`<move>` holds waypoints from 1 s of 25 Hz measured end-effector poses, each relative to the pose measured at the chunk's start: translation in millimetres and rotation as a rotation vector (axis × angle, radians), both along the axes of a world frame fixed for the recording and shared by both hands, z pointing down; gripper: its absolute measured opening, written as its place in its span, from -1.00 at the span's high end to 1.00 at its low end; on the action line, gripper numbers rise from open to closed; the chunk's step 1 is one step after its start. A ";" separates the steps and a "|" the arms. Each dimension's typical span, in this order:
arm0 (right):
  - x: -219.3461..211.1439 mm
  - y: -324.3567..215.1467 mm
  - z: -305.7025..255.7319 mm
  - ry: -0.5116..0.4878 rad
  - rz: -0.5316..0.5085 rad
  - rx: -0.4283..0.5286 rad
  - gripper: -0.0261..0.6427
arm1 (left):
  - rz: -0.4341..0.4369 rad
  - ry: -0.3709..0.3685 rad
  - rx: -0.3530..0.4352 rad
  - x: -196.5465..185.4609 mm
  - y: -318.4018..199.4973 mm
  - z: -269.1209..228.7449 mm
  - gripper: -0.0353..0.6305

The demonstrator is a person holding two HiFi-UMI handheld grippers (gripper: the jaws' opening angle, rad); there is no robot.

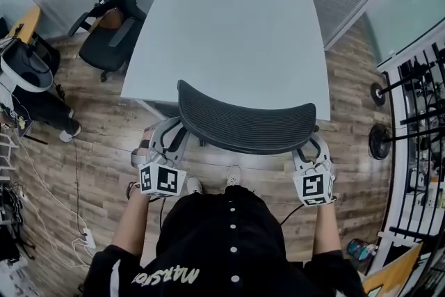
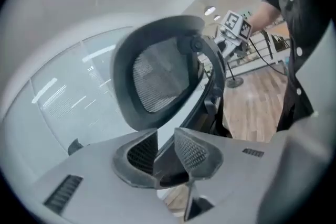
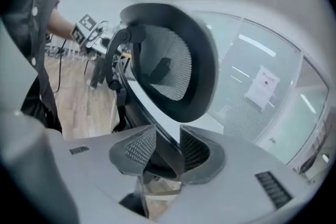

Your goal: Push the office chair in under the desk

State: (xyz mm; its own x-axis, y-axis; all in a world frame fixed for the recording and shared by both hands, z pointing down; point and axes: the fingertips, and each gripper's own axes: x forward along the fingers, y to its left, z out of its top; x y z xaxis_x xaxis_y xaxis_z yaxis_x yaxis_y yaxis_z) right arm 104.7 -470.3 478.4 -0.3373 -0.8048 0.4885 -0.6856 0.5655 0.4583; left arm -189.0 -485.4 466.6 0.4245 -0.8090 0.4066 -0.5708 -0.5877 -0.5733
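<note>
A black mesh office chair stands at the near edge of the white desk, its curved backrest towards me. My left gripper holds the backrest's left edge, my right gripper its right edge. In the left gripper view the pads of the left gripper press on a dark bar of the backrest frame. The right gripper view shows the same on the other side: the right gripper is shut on the frame bar below the mesh back. The seat is hidden under the backrest.
A second black office chair stands at the desk's far left corner. A round black-and-white unit and loose cables lie on the wooden floor at left. A dark rack lines the right side. Glass walls stand behind the desk.
</note>
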 end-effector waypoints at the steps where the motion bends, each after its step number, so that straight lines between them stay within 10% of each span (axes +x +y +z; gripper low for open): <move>1: 1.0 2.5 -7.8 -0.056 0.023 0.007 0.51 | -0.021 0.066 0.001 -2.8 2.2 -9.5 0.60; 5: 6.2 10.8 -34.9 -0.231 0.088 0.082 0.76 | -0.078 0.294 0.092 -12.9 3.9 -50.1 0.79; 9: 21.0 17.3 -63.1 -0.262 0.158 0.183 0.81 | -0.102 0.318 0.182 -23.8 4.7 -79.1 0.84; 13: 42.1 15.8 -99.5 -0.412 0.239 0.247 0.81 | -0.221 0.573 0.135 -36.3 6.8 -106.3 0.84; 18: 48.6 12.8 -132.6 -0.633 0.318 0.269 0.81 | -0.235 0.613 0.187 -45.1 2.1 -131.9 0.84; 25: 45.2 10.2 -141.4 -0.537 0.312 0.350 0.81 | -0.221 0.646 0.203 -43.4 3.7 -140.4 0.84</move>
State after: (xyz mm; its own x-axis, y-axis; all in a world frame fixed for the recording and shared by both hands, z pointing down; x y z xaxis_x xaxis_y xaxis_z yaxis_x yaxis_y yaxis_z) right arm 149.9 -460.1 337.0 -0.1870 -0.9822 0.0147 -0.9736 0.1873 0.1303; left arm -232.3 -481.7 326.2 0.3472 -0.9370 -0.0390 -0.9268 -0.3365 -0.1665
